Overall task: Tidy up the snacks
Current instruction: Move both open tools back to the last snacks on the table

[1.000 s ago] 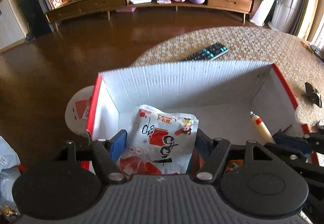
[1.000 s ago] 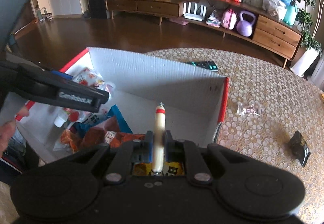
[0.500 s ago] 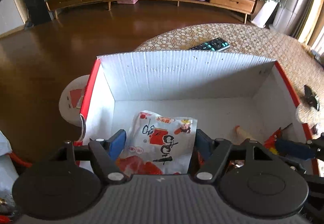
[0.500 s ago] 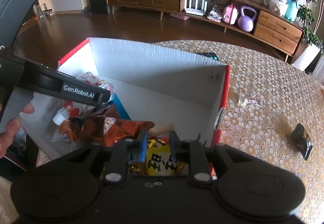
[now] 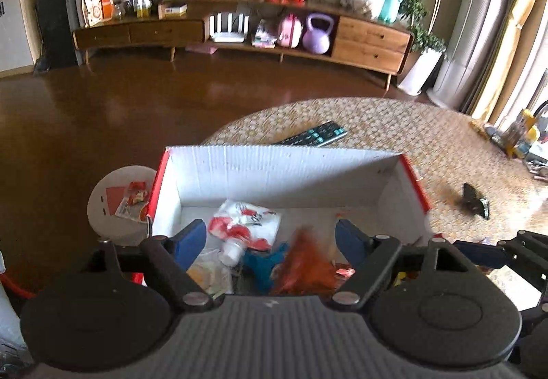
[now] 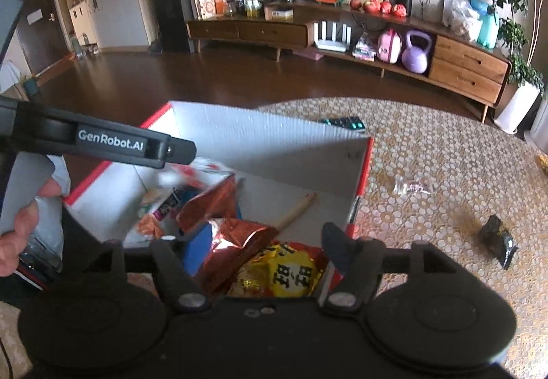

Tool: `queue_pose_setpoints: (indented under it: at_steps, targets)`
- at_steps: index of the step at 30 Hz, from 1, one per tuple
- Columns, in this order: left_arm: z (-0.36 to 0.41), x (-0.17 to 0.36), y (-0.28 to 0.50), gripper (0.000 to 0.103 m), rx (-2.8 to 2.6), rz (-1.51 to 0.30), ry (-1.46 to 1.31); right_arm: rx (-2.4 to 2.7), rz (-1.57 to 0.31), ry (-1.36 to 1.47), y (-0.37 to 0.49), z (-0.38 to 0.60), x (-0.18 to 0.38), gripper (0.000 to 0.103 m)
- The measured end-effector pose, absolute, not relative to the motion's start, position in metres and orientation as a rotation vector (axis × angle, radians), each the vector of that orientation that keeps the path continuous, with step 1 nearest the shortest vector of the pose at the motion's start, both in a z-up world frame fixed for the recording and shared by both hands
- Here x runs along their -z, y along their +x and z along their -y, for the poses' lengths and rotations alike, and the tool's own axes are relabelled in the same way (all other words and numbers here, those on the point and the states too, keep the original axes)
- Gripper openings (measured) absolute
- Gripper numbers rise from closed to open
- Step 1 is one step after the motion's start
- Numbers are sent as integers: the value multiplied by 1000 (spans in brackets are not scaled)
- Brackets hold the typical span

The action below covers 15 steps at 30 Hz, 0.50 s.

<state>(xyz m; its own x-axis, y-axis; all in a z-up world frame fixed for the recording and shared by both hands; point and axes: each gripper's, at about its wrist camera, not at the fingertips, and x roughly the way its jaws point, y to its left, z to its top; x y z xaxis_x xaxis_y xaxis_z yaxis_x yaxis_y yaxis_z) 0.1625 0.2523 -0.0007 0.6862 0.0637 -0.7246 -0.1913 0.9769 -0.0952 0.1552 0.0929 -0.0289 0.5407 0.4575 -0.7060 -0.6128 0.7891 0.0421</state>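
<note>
On the patterned table (image 6: 445,166), both grippers' jaws, just opening, gape empty above the snack box (image 5: 274,163).

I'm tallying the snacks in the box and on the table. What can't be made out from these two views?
- Left wrist view: orange packet in the box is motion-blurred, print unreadable.
- Right wrist view: yellow packet partly hidden behind the gripper body.
- Right wrist view: clear wrapper on the table, too small to identify.
- Both views: box's near end hidden by the grippers.

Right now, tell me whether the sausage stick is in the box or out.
In. The sausage stick lies on the floor of the box, clear of the open right gripper.
</note>
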Motion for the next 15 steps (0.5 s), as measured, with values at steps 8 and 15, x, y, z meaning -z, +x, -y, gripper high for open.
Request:
queue_pose_setpoints:
  at_steps: [8,15]
  targets:
    - [-227,-25,139,83,-108,-757,-157,-659,-718,-183,134,-66,5,96]
    - [-196,-36,118,99,-59,-728,-126,-651,-694,-132,119,-33,-10,103]
